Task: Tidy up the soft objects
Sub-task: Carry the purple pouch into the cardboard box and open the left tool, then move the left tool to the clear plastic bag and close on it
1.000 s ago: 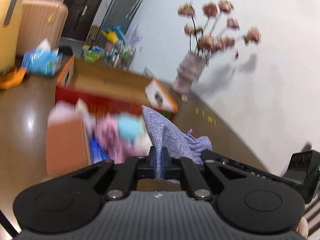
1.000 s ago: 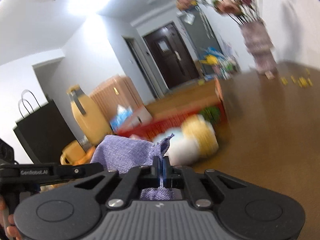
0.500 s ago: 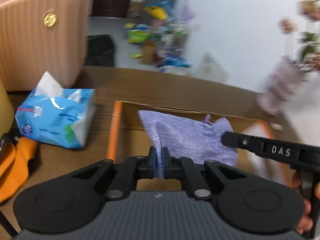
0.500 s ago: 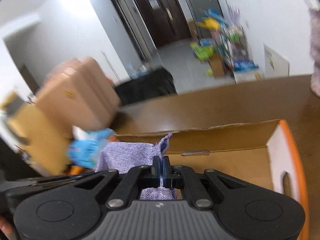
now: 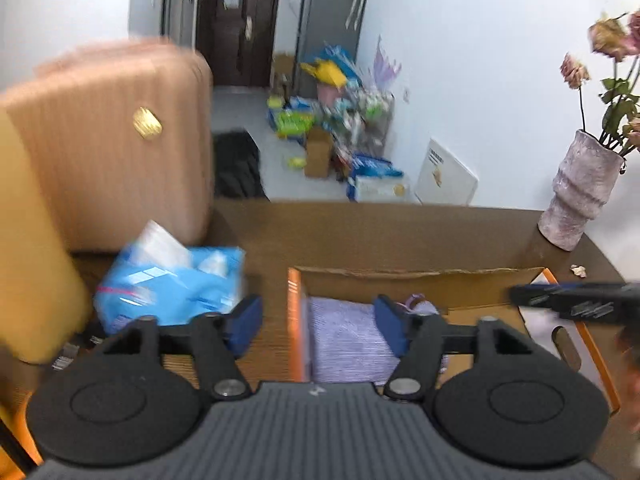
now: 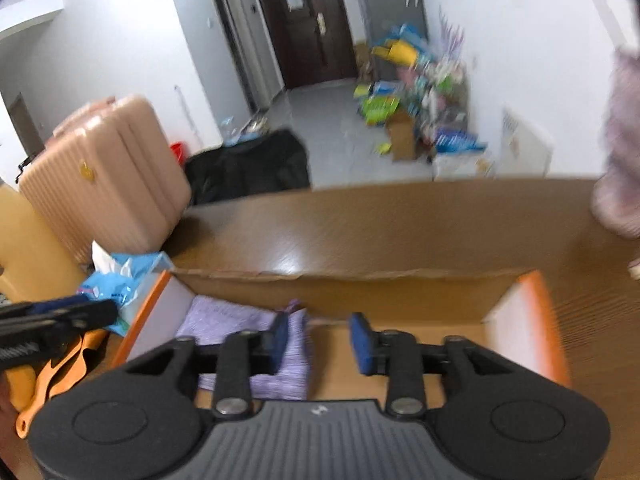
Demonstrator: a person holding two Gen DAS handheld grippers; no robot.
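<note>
A purple knitted cloth [image 5: 346,340] lies flat in the left end of an open cardboard box with orange edges [image 5: 294,320]. It also shows in the right wrist view [image 6: 232,320], inside the same box [image 6: 540,312]. My left gripper [image 5: 316,322] is open above the box's left edge, holding nothing. My right gripper [image 6: 316,340] is open above the box, just right of the cloth, holding nothing. The right gripper also shows in the left wrist view [image 5: 576,300].
A blue tissue pack [image 5: 172,280] lies left of the box on the brown table [image 6: 400,232]. A pink suitcase [image 5: 112,148] and a yellow object [image 5: 32,264] stand at left. A vase with flowers [image 5: 580,196] stands at back right. Orange item [image 6: 60,372] at left.
Both grippers have opened and let go of the purple cloth, which now lies in the box. Both grippers have pulled back a little.
</note>
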